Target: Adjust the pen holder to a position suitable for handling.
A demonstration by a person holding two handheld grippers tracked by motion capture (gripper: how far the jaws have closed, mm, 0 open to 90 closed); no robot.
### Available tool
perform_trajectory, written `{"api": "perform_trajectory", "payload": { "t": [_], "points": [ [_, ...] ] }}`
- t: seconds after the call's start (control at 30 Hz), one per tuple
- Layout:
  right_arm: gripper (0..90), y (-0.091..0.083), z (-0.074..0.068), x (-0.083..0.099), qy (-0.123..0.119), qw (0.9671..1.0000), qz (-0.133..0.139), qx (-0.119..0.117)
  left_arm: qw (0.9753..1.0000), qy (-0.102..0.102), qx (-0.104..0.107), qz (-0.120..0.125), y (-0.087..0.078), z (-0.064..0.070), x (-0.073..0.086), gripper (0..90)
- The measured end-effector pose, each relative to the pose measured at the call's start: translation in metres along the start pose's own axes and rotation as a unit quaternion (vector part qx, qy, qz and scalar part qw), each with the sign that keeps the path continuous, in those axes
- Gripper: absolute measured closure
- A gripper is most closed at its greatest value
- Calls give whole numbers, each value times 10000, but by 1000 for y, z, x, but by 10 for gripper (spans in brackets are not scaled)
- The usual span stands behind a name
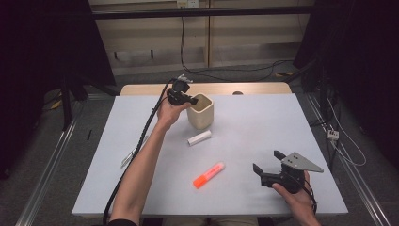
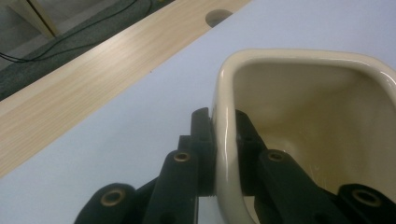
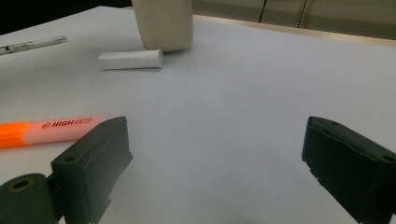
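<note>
The wall of the cream cup is clamped by the left gripper: one finger is pressed on its outside, the other stays inside. The right gripper is held wide open and nothing is gripped. The orange highlighter is seen just behind its left finger, and the white cylinder farther ahead, near the cup.

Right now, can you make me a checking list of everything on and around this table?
Surface: pale blue table, wooden strip at far edge.
Job's things: cream cup, upright; left gripper shut on its rim, one finger inside, one outside.
Clutter: orange highlighter, white tube, pen, all lying flat.
Grippers: right gripper open, holding nothing.
Cables: black cable along left forearm.
Surroundings: grey floor, floor wires, dark curtains.
</note>
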State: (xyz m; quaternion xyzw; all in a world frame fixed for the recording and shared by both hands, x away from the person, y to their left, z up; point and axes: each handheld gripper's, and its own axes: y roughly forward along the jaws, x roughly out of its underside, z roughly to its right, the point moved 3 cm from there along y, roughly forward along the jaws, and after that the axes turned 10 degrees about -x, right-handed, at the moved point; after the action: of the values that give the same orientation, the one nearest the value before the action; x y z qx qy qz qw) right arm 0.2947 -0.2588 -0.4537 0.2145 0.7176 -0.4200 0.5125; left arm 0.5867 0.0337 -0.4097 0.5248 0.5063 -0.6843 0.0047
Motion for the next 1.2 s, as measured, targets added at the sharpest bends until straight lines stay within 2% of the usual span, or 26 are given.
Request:
{"api": "perform_trajectory", "payload": {
  "t": [0.1, 0.17, 0.3, 0.33, 0.37, 0.4, 0.43, 0.53, 0.63, 0.73, 0.8, 0.9, 0.93, 0.97, 1.1, 1.17, 1.2],
  "points": [
    [71, 0, 0, 0, -11, 10000, 1, -5, 9999, 171, -11, -23, 6, 3, -2, 822],
    [71, -1, 0, 0, 3, 10000, 5, -8, 9999, 124, 48, 8, 8, 2, -3, 817],
    [71, 0, 1, 0, 8, 10000, -2, -11, 9997, -212, 110, -57, 8, -1, -1, 805],
    [71, 0, 1, 1, 8, 10000, -14, -14, 9993, -350, 129, -38, 7, -1, -2, 793],
    [71, 1, 0, 1, -6, 10000, -22, -14, 9981, -565, 224, 71, 5, -1, -3, 713],
    [71, 1, 0, 1, -6, 10000, -22, -14, 9978, -636, 172, 86, 3, -3, -4, 713],
    [71, 0, 0, 0, -16, 10000, -14, -11, 9974, -710, 51, 80, 1, -3, -5, 607],
    [71, -1, -1, 0, -32, 10000, 7, -23, 9974, -710, -87, -39, -6, -4, -5, 584],
    [70, -1, -1, 0, -55, 10000, 15, -24, 9948, -986, -232, -76, -12, -5, -2, 527],
    [71, -1, -3, 0, -72, 10000, 8, -32, 9934, -1106, -313, -59, -15, -2, 1, 525],
    [70, 0, -3, 0, -70, 10000, 7, -41, 9941, -1006, -385, -126, -15, 5, 3, 541],
    [70, 0, -2, -1, -66, 10000, 9, -39, 9925, -1122, -461, -141, -15, 11, 5, 568],
    [70, 0, -2, -1, -67, 10000, 11, -39, 9911, -1222, -512, -144, -16, 12, 5, 572],
    [71, 0, -2, -1, -70, 10000, 11, -36, 9903, -1247, -591, -143, -17, 13, 5, 570],
    [69, -1, -4, 0, -157, 9999, -7, -24, 9889, -1324, -621, -256, -19, 18, 5, 568],
    [69, -1, -4, -1, -140, 9999, -8, -31, 9883, -1311, -724, -297, -19, 22, 4, 546],
    [69, -1, -4, -1, -142, 9999, 0, -28, 9869, -1400, -728, -326, -19, 23, 5, 524]
  ]
}}
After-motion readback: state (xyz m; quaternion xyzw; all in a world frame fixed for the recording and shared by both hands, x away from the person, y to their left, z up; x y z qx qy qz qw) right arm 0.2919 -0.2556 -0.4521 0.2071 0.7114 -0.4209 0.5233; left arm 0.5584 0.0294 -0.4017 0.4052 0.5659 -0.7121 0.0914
